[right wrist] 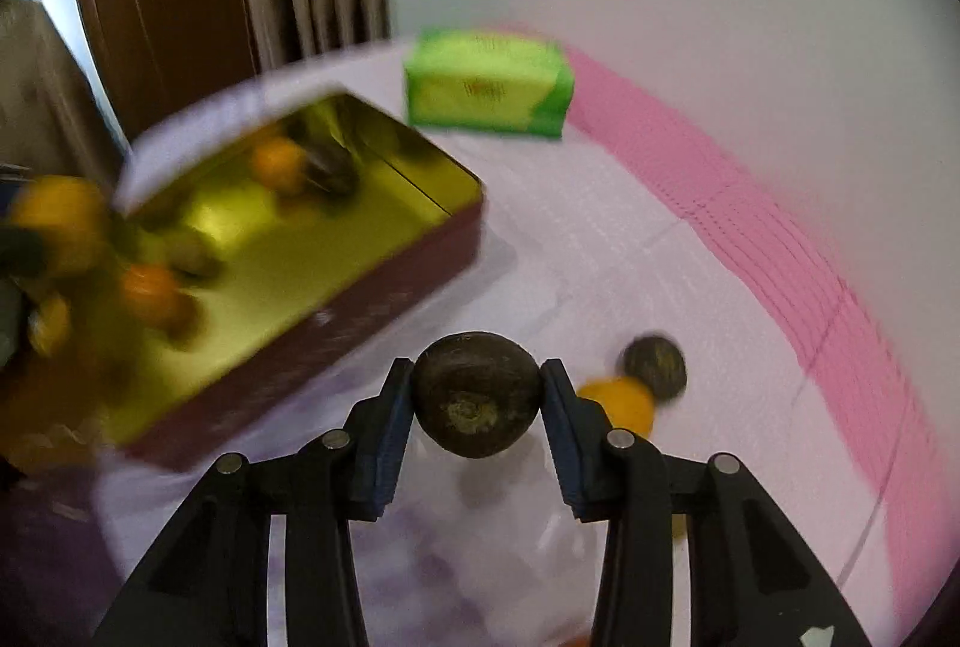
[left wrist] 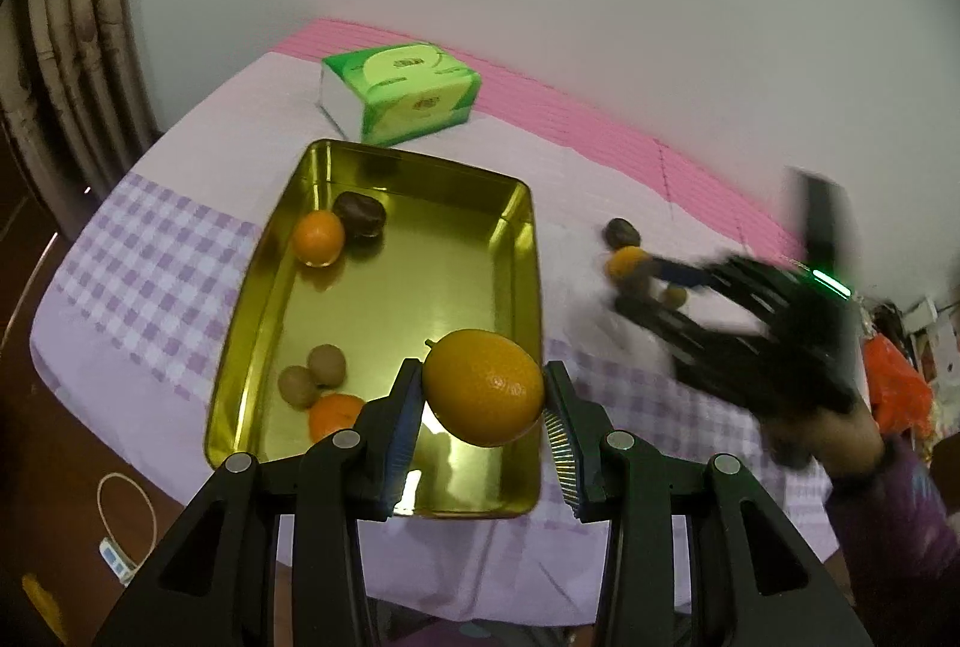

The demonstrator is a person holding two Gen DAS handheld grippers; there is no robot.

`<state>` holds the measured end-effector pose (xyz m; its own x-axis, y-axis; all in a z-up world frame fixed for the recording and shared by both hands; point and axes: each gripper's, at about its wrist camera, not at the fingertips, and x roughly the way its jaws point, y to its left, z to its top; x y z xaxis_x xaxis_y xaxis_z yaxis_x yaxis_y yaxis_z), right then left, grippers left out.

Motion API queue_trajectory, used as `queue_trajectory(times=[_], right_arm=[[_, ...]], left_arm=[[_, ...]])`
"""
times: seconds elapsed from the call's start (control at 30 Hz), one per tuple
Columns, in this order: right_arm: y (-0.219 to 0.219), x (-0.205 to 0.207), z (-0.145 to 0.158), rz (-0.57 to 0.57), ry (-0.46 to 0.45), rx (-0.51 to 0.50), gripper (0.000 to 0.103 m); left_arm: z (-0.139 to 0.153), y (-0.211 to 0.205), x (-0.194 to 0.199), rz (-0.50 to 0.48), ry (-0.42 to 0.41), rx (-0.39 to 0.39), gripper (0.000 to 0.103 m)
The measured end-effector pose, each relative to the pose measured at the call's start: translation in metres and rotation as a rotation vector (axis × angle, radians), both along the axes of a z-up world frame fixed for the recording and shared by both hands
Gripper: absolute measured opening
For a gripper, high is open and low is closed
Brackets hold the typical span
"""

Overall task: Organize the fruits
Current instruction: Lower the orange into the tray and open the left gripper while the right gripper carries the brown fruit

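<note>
My left gripper (left wrist: 483, 388) is shut on a yellow-orange citrus fruit (left wrist: 483, 386), held above the near right part of the gold tray (left wrist: 384, 299). The tray holds an orange (left wrist: 318, 237), a dark brown fruit (left wrist: 360, 213), two kiwis (left wrist: 312, 376) and another orange (left wrist: 336, 414). My right gripper (right wrist: 477, 395) is shut on a dark brown round fruit (right wrist: 475, 395) above the cloth, right of the tray (right wrist: 372, 287). It appears blurred in the left wrist view (left wrist: 648, 275). On the cloth lie a dark fruit (right wrist: 655, 366) and an orange (right wrist: 621, 404).
A green tissue pack (left wrist: 401, 93) lies behind the tray near the pink strip at the wall. The table has a purple checked cloth (left wrist: 150, 251); its left edge drops to a dark floor with a white cable (left wrist: 120, 527).
</note>
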<state>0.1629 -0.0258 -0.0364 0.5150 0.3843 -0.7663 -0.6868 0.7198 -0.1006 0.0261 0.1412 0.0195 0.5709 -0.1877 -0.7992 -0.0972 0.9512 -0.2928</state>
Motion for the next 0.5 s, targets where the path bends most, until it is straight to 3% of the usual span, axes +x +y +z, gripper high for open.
queue_trajectory(times=[0.1, 0.27, 0.5], right_arm=[[-0.026, -0.047, 0.011, -0.032, -0.008, 0.111, 0.038], [-0.065, -0.097, 0.011, -0.135, 0.004, 0.196, 0.038], [-0.089, -0.117, 0.013, -0.2, -0.003, 0.223, 0.039]], left_arm=[[-0.004, 0.004, 0.006, 0.003, -0.003, 0.019, 0.041], [-0.016, 0.01, 0.018, 0.013, 0.005, 0.073, 0.041], [-0.043, 0.015, 0.043, -0.005, 0.042, 0.147, 0.041]])
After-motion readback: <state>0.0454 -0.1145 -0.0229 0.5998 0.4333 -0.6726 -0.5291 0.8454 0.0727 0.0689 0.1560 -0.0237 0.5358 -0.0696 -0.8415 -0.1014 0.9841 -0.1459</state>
